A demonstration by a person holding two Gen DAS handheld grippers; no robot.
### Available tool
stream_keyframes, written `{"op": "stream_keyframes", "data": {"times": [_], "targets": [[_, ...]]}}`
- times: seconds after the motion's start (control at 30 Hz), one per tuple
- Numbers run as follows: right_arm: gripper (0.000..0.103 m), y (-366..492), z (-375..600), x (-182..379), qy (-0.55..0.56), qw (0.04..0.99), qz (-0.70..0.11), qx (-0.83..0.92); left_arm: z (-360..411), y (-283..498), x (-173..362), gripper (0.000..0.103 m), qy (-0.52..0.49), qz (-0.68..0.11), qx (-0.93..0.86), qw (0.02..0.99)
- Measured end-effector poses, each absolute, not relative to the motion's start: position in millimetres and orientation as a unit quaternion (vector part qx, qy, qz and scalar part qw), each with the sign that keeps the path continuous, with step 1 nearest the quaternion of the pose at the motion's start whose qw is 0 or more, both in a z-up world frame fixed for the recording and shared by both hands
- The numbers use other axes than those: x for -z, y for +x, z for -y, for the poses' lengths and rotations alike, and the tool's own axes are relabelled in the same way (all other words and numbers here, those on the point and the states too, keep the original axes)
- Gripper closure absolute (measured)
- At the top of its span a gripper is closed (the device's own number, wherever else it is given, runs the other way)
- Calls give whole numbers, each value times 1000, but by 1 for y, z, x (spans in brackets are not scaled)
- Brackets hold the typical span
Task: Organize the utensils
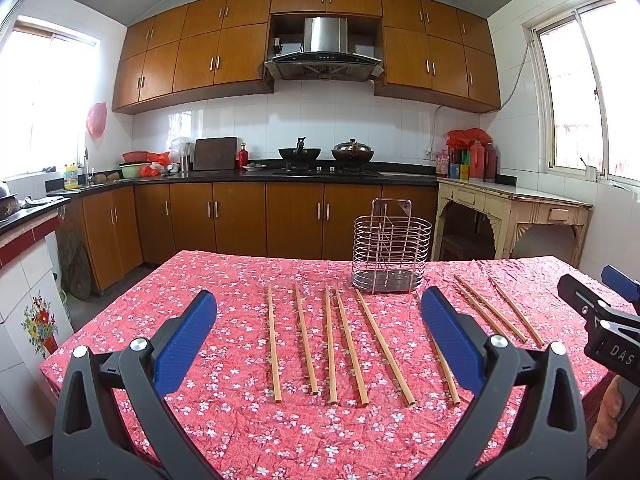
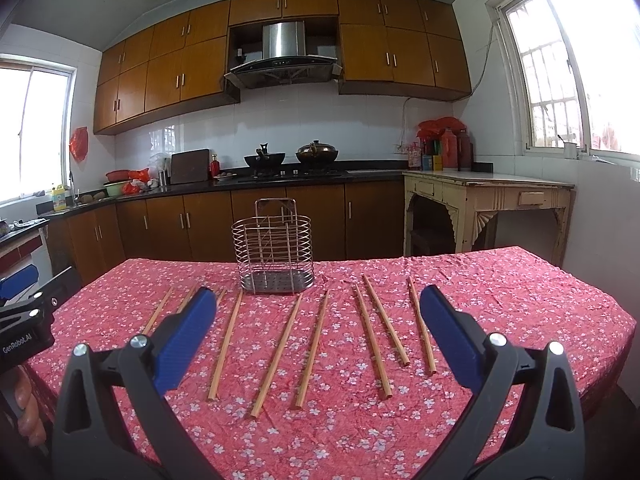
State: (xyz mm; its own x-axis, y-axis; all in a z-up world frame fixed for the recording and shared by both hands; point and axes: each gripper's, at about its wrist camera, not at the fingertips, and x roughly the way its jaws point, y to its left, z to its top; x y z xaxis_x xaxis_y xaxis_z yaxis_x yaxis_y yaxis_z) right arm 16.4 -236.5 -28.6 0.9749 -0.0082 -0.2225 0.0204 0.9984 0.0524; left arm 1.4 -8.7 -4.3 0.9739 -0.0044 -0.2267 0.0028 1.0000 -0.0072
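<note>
Several wooden chopsticks (image 1: 352, 348) lie side by side on a table with a red flowered cloth (image 1: 248, 432); they also show in the right wrist view (image 2: 280, 354). An empty wire utensil basket (image 1: 392, 252) stands upright at the far side of the table, also seen in the right wrist view (image 2: 274, 256). My left gripper (image 1: 318, 344) is open and empty, held above the near chopsticks. My right gripper (image 2: 318, 342) is open and empty, above the chopsticks at the right. The right gripper shows at the right edge of the left wrist view (image 1: 608, 316).
The table cloth (image 2: 500, 300) ends at a rounded front edge. Beyond the table are wooden kitchen cabinets (image 1: 240, 220), a stove with two woks (image 1: 300, 154), and a cream side table (image 1: 516, 208) at the right. The left gripper shows at the left edge of the right wrist view (image 2: 24, 312).
</note>
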Motion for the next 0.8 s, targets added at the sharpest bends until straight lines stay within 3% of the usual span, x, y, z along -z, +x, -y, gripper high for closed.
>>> {"op": "stream_keyframes", "data": {"times": [0.4, 0.67, 0.8], "targets": [[5, 32, 247, 41, 30, 989, -147, 18, 5, 6, 13, 2, -12, -126, -10, 992], [15, 65, 269, 72, 23, 975, -218, 48, -3, 20, 29, 2, -9, -158, -33, 987], [26, 81, 301, 87, 43, 963, -250, 88, -10, 27, 39, 2, -8, -175, -45, 983]]}}
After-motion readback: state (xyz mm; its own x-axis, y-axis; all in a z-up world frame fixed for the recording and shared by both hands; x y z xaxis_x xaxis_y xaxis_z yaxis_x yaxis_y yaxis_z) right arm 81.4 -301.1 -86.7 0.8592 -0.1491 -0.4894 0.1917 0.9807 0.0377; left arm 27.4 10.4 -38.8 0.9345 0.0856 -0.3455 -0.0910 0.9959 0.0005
